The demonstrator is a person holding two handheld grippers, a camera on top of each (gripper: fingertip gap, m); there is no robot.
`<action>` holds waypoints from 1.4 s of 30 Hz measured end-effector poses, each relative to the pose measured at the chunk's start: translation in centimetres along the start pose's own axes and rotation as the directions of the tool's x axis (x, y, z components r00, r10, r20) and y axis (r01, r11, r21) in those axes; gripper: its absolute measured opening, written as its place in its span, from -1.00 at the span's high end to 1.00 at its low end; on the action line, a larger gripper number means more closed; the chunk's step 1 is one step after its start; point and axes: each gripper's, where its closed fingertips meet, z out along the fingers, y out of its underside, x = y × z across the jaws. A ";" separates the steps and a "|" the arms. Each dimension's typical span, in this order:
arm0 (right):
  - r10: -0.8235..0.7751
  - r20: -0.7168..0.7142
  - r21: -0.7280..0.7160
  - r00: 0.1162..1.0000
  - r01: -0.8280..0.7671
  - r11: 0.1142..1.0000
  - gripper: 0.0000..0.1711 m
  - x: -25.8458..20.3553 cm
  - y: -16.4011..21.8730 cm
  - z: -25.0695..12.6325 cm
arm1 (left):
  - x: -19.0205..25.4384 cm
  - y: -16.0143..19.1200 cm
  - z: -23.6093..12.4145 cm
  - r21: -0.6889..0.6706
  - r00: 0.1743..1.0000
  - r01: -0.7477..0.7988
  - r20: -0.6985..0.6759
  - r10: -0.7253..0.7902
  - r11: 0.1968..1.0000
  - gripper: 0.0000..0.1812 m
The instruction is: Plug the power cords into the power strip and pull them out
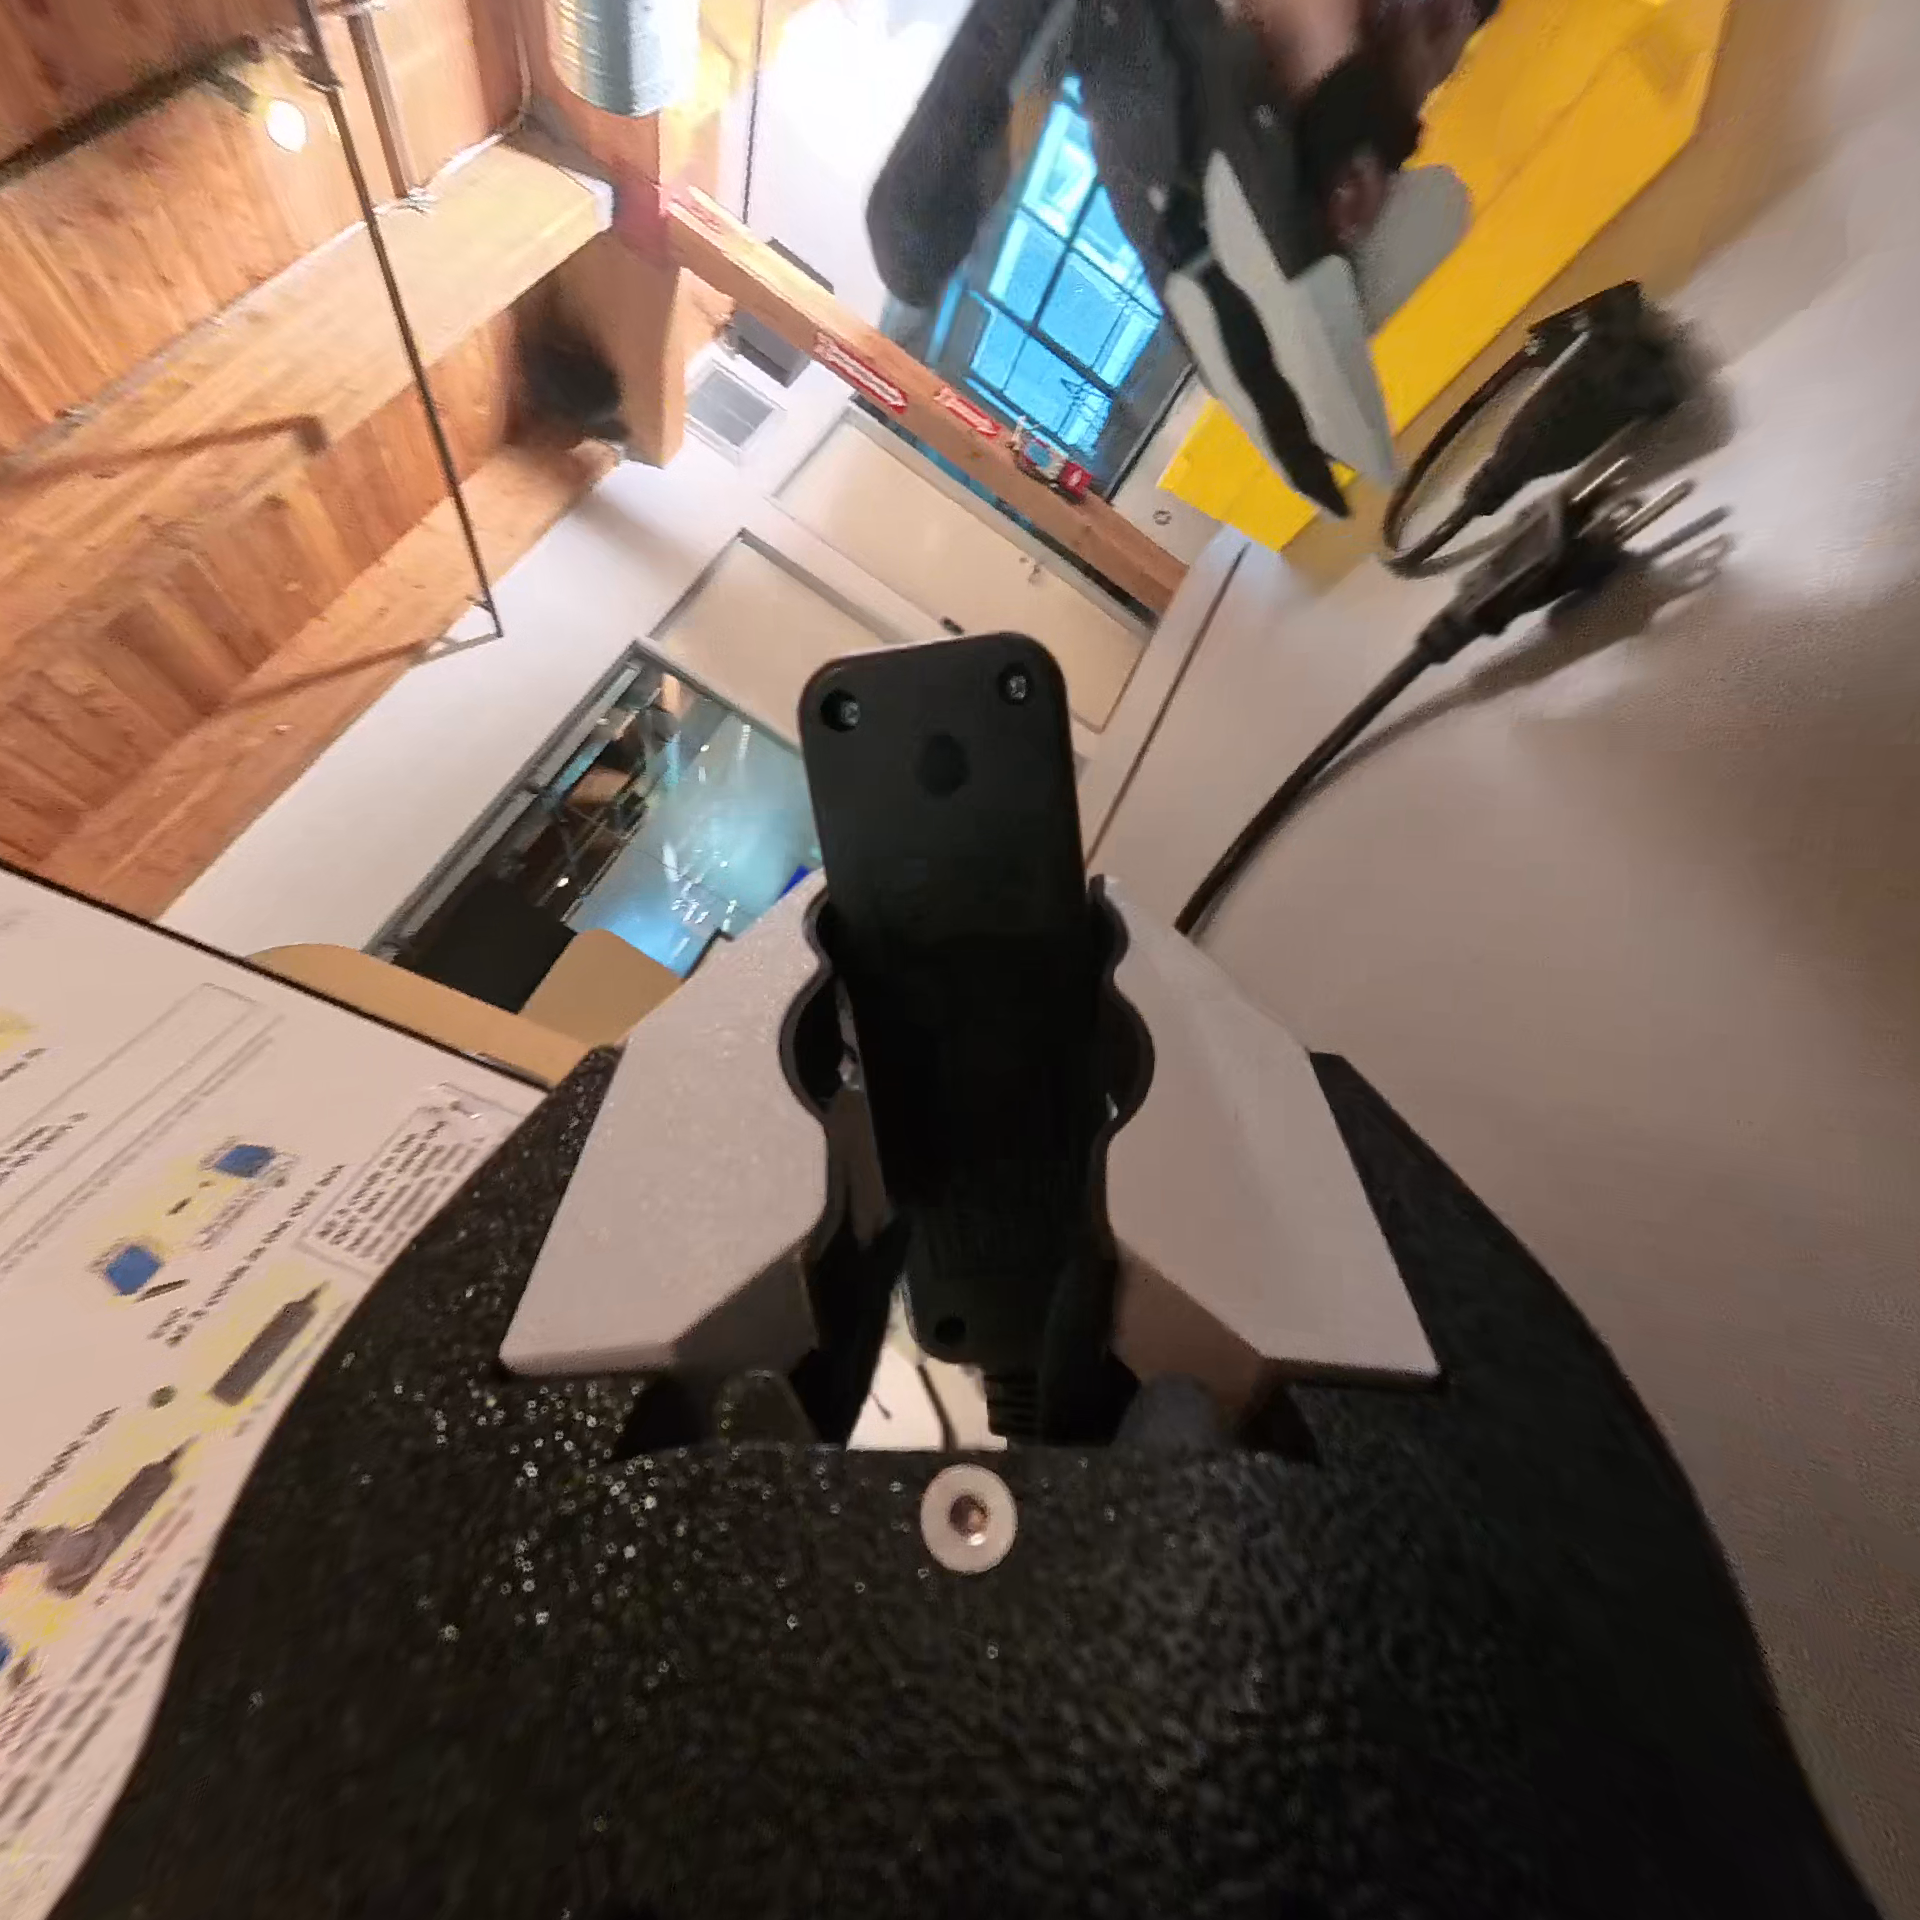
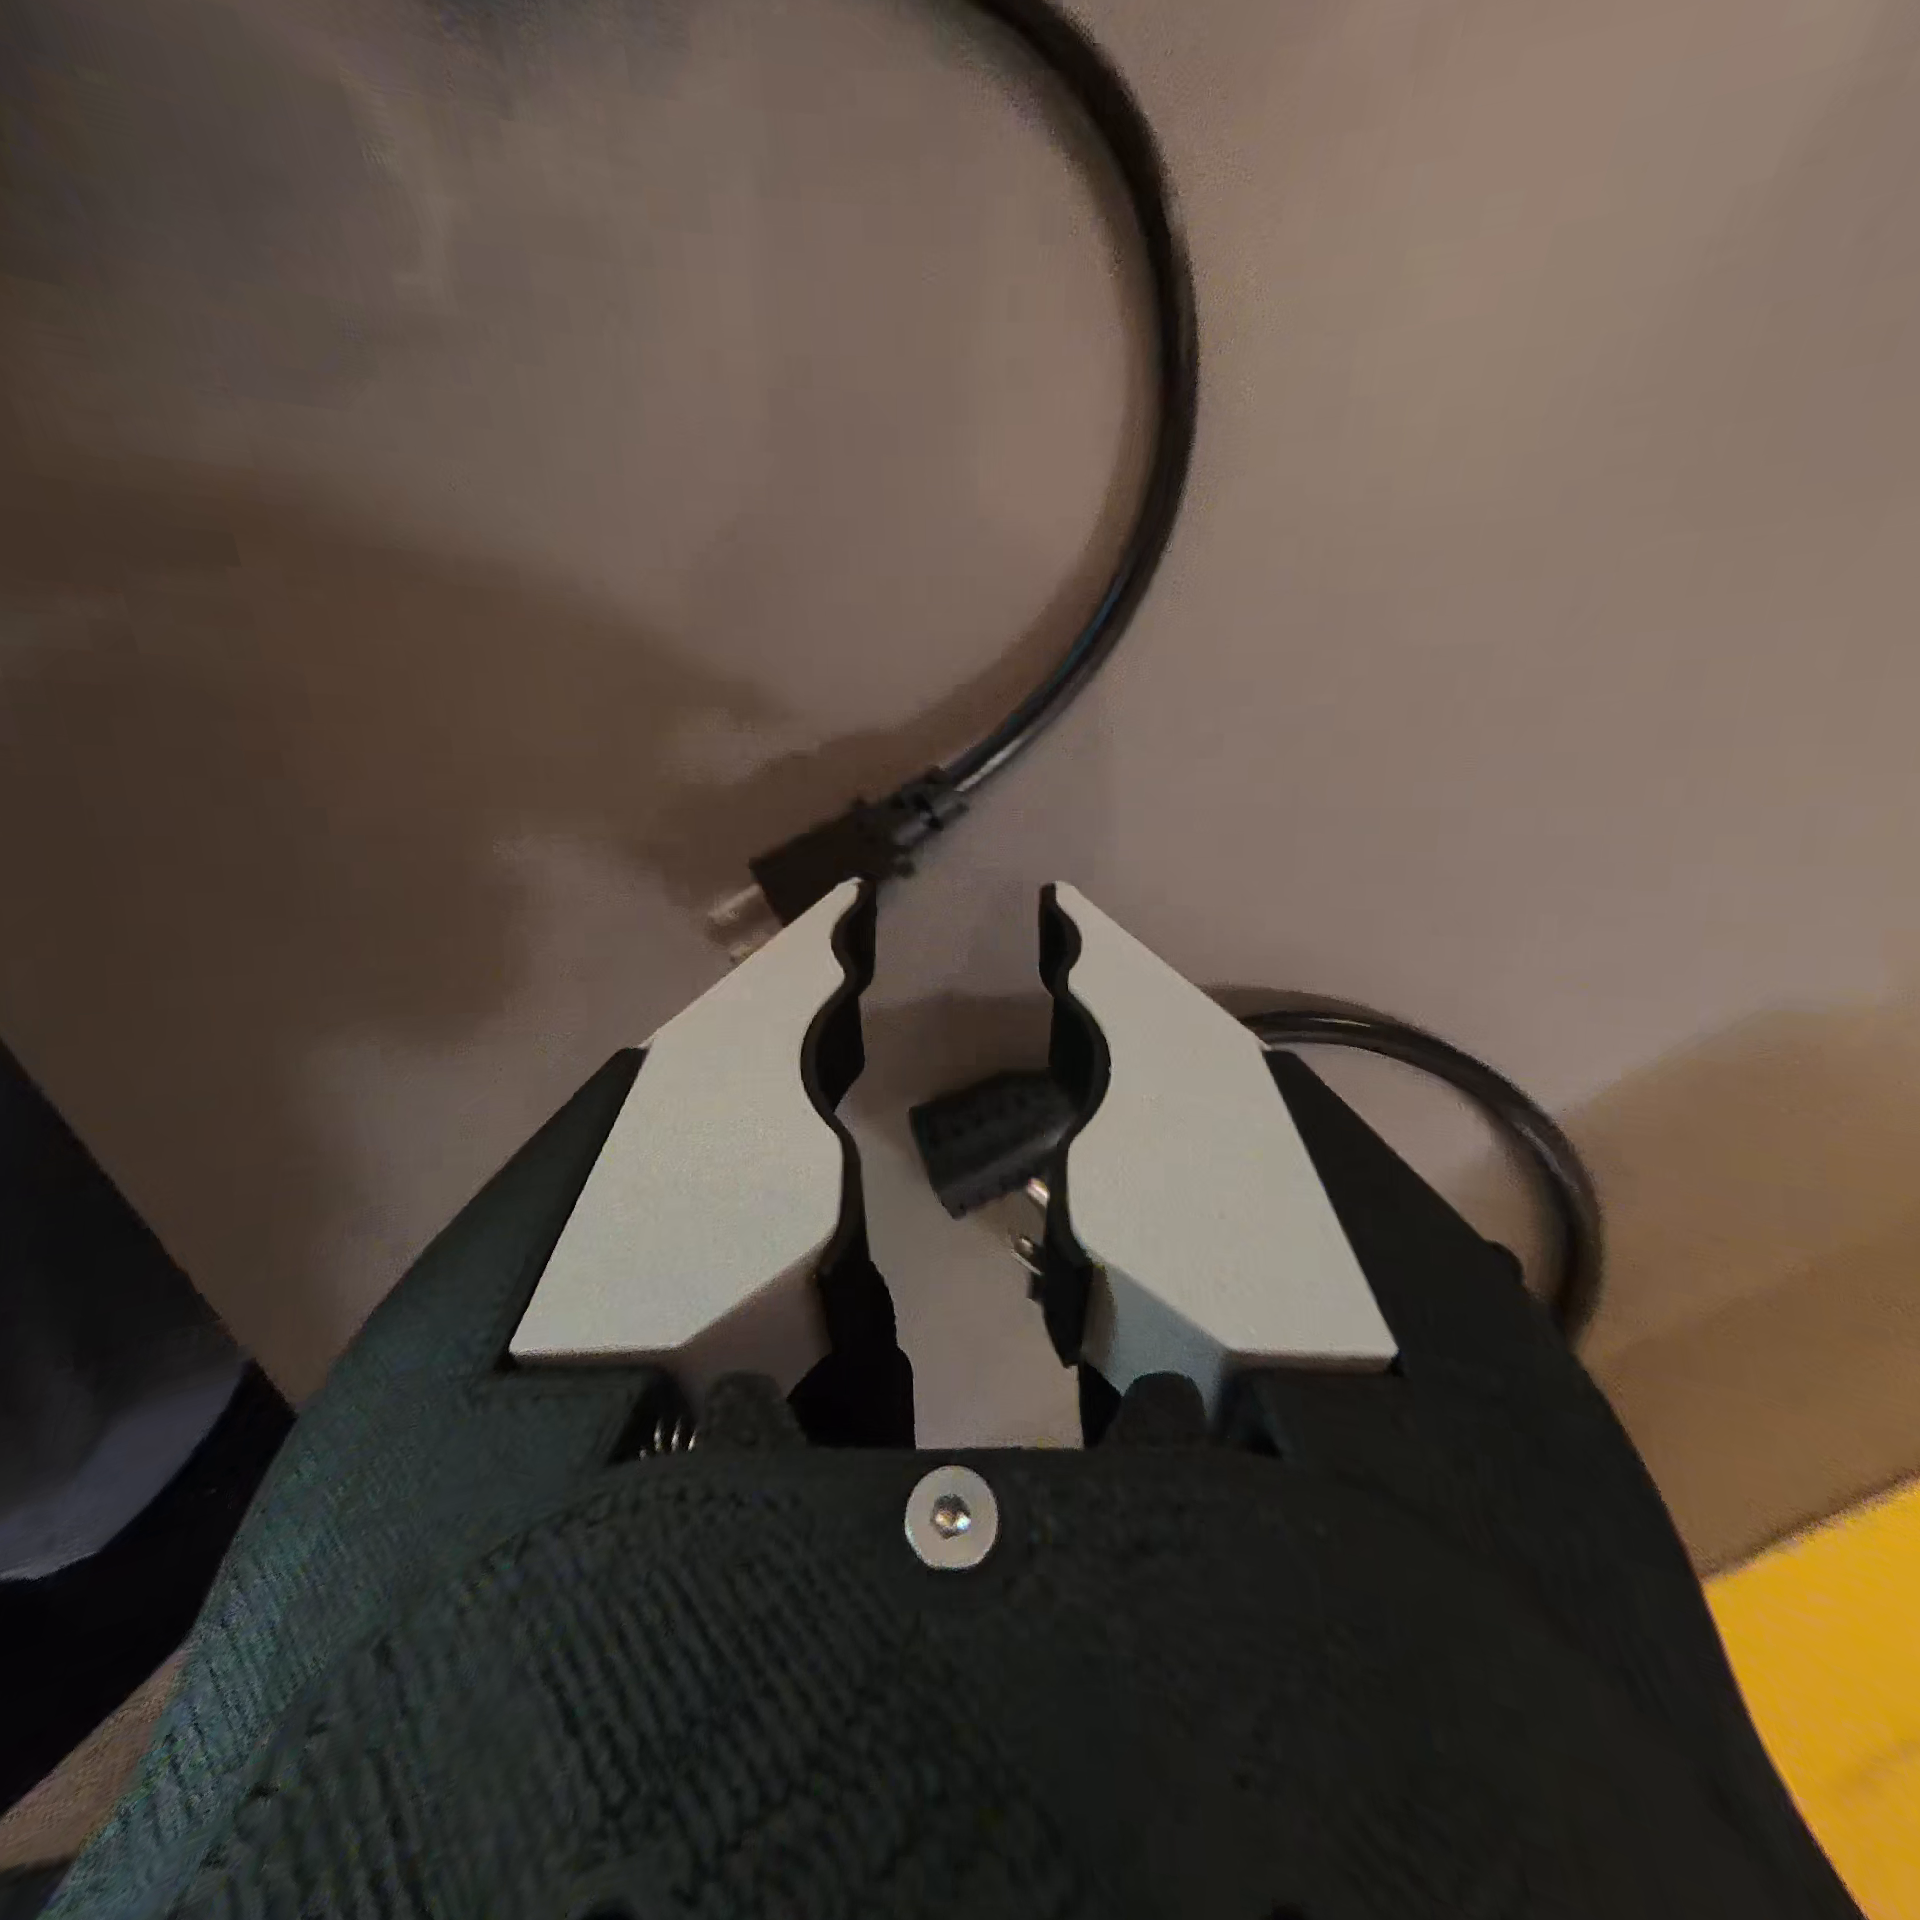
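My left gripper [image 1: 956,899] is shut on a black power strip [image 1: 935,769] and holds it tilted above the white table [image 1: 1558,1039], with its screwed back facing the camera. My right gripper [image 2: 954,894] is open, low over the table [image 2: 416,416]. A black ribbed plug [image 2: 982,1143] with metal prongs lies between its fingers, close to the right finger [image 2: 1195,1143]. A second black plug [image 2: 821,868] lies just beyond the left fingertip, and its cord [image 2: 1164,416] loops away. The right gripper [image 1: 1278,343] and the plugs [image 1: 1579,488] also show in the left wrist view.
A yellow bin [image 1: 1538,208] stands at the table's far side and also shows in the right wrist view [image 2: 1829,1714]. A printed sheet [image 1: 156,1195] lies at the left, with a cardboard box [image 1: 592,977] behind it. A cord [image 1: 1299,769] trails across the table.
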 end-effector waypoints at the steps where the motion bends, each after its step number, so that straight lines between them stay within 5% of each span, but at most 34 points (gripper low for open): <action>1: -0.026 -0.035 0.017 0.999 0.026 0.999 0.65 0.5 -0.1 -0.8 | 0.4 -0.1 0.0 0.005 1.000 0.006 -0.016 -0.006 1.000 0.52; 4: -0.148 -0.141 -0.040 0.979 0.143 0.989 0.65 1.7 0.8 -1.5 | 1.6 -0.2 0.1 0.013 0.998 -0.039 -0.058 0.039 0.999 0.51; 8: -0.542 -0.252 -0.210 0.802 0.502 0.839 0.94 2.2 1.9 0.1 | 3.0 -0.1 0.2 0.022 0.990 -0.092 -0.107 0.094 0.995 0.51; 12: -0.635 -0.131 -0.288 0.762 0.583 0.760 0.99 -0.3 3.2 3.5 | 3.5 -0.1 -0.2 0.028 0.984 -0.115 -0.132 0.118 0.993 0.51; 16: -0.639 0.050 -0.139 0.768 0.639 0.757 0.99 -6.3 2.3 6.0 | 3.6 0.2 -1.0 0.025 0.981 -0.122 -0.147 0.124 0.992 0.51; 19: -0.678 0.141 -0.018 0.722 0.686 0.727 0.72 -9.9 1.0 5.9 | 3.7 0.3 -1.1 0.022 0.981 -0.120 -0.154 0.122 0.993 0.50; 23: -0.747 -0.074 0.068 0.660 0.751 0.657 0.23 -7.3 -2.4 5.1 | 3.6 0.1 -1.2 0.041 0.981 -0.076 -0.174 0.082 0.996 0.51; 25: -0.806 -0.076 0.026 0.587 0.809 0.587 0.17 -6.5 -1.9 6.0 | 3.7 -0.1 -1.4 0.061 0.978 -0.028 -0.204 0.040 0.998 0.51; 31: -0.888 0.057 -0.067 0.457 0.889 0.453 0.38 -6.0 -1.4 7.1 | 3.7 -0.1 -1.6 0.073 0.971 0.025 -0.237 -0.007 0.997 0.52; 37: -0.762 0.300 -0.129 0.574 0.816 0.563 0.60 -6.4 -0.6 7.6 | 4.1 0.0 -1.6 0.072 0.967 0.021 -0.257 -0.001 0.997 0.51; 42: -0.639 0.232 -0.076 0.733 0.669 0.739 0.62 -7.3 -1.9 8.2 | 3.9 0.0 -1.7 0.080 0.965 0.049 -0.260 -0.026 0.996 0.51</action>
